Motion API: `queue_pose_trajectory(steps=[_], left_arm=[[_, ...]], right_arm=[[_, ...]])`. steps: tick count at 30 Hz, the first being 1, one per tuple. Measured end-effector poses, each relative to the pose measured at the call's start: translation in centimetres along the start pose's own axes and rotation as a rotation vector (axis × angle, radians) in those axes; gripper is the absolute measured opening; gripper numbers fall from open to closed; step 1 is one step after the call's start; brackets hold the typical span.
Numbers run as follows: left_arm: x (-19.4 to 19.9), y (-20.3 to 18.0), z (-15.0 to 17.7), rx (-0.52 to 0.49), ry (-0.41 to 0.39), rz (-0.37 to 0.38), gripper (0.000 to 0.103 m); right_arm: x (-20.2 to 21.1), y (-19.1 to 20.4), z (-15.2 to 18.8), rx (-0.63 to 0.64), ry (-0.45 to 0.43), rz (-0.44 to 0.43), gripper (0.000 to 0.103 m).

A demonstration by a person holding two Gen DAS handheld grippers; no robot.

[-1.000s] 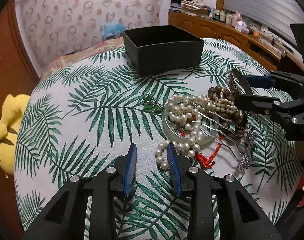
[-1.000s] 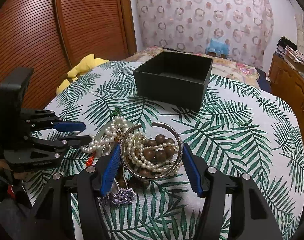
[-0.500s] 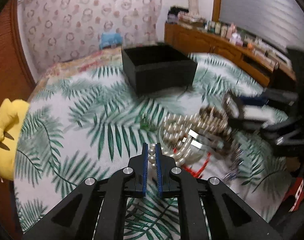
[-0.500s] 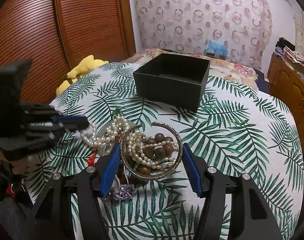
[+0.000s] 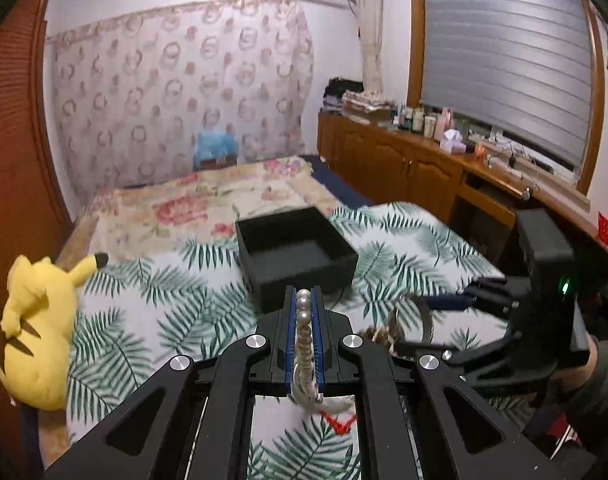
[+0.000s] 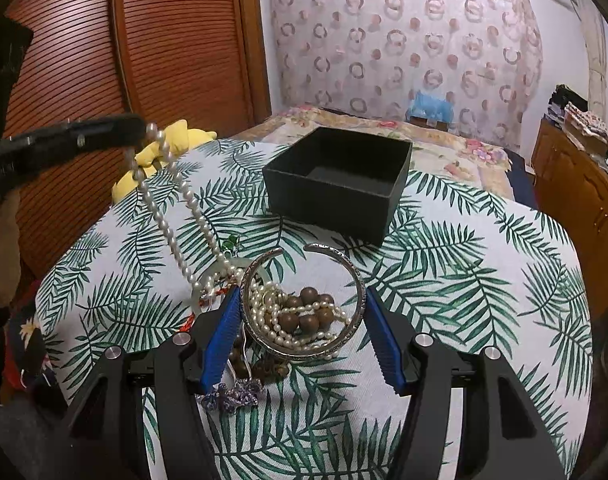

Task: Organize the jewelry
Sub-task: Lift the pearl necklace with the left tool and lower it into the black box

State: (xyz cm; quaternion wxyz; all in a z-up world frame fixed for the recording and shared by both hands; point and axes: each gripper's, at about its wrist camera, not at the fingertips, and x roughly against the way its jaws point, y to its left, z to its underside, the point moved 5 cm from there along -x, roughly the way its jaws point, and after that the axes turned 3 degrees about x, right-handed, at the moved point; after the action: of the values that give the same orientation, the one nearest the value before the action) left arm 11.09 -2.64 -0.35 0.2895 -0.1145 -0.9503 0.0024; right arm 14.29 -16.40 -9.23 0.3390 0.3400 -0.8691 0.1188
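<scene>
Left wrist view, left gripper clamping round glossy pearl strand (dangling), right gripper wide around silver cuff

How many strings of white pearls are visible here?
2, possibly more hidden in the tangle. One long white pearl strand hangs from the left tongs; one coil of small white pearls lies inside the open silver bangle.

I see a reddish-brown slatted wooden wardrobe door to one side, a sheer curtain with pink ring patterns covering the far wall, a grey roller blind over the window, and a long brown wooden cabinet beneath it.
</scene>
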Motion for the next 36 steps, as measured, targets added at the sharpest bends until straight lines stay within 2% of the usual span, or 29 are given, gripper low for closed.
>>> queue_pose_trajectory(steps=[12, 24, 36], left_arm=[[0.9, -0.5, -4.2, -0.016, -0.085, 0.003, 0.006], [1.1, -0.2, -7.9, -0.008, -0.134, 0.001, 0.006], [-0.7, 0.1, -10.3, -0.018, -0.133, -0.026, 0.006]], right_arm=[[-0.6, -0.8, -1.9, 0.017, -0.002, 0.01, 0.063], [-1.5, -2.4, -4.3, 0.019, -0.003, 0.03, 0.063], [-4.5, -4.6, -7.9, 0.045, 0.011, 0.044, 0.063]])
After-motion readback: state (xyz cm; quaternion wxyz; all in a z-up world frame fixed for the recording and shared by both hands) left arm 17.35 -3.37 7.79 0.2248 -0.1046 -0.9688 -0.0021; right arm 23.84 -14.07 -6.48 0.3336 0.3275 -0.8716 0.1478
